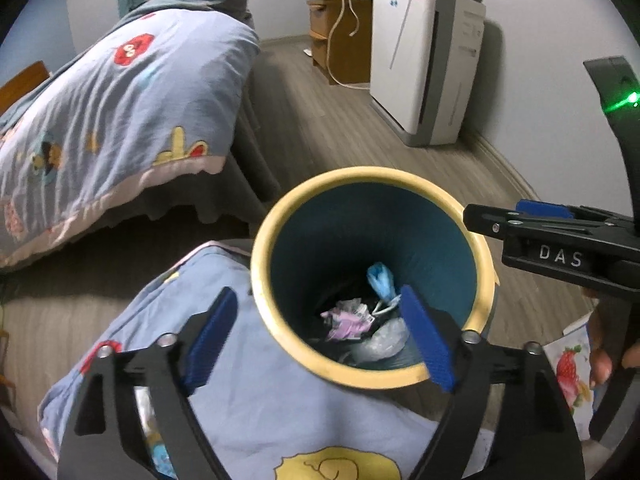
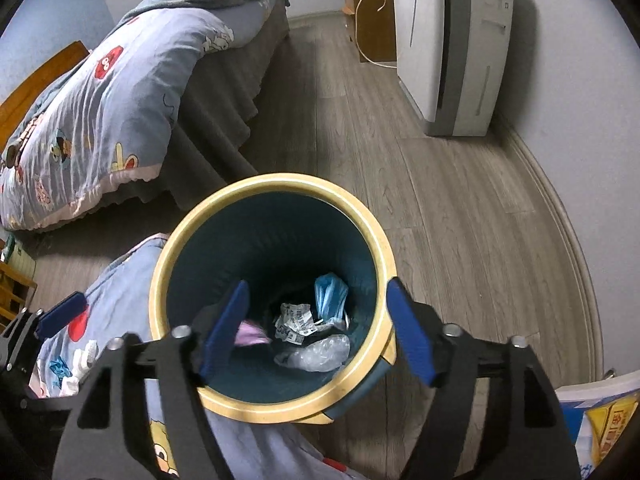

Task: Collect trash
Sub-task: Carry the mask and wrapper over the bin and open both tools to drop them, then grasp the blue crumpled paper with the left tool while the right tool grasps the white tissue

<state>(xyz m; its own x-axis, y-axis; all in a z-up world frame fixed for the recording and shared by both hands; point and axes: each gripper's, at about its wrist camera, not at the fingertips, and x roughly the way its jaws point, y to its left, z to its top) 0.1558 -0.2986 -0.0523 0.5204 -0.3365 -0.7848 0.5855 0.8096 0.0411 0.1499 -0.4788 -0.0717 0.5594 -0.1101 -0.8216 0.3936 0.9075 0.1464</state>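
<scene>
grey wood floor [image 2: 460,220] runs through a bedroom, with a bed [image 1: 120,100] under a cartoon quilt on one side and a white air purifier [image 1: 424,64] against the wall on the other. between them stands a bin [image 2: 272,186] with a yellow rim and dark teal inside, its near side touching a fold of quilt [image 1: 260,400]. at its bottom lie crumpled paper [image 2: 296,320], a blue plastic bag [image 2: 330,292], a pink wrapper [image 1: 348,324] and clear plastic film [image 2: 320,356]

both tools hover over the bin mouth. the left gripper [image 1: 320,336] has its jaws wide apart and holds nothing; the right gripper [image 2: 316,332] likewise has its jaws apart and empty

this looks like the moment just after a drop, or a check of the bin, though that is only a guess. no loose trash shows on the floor in either view, so the next move likely calls for lifting away from the bin and looking around the room for anything left to pick up
</scene>
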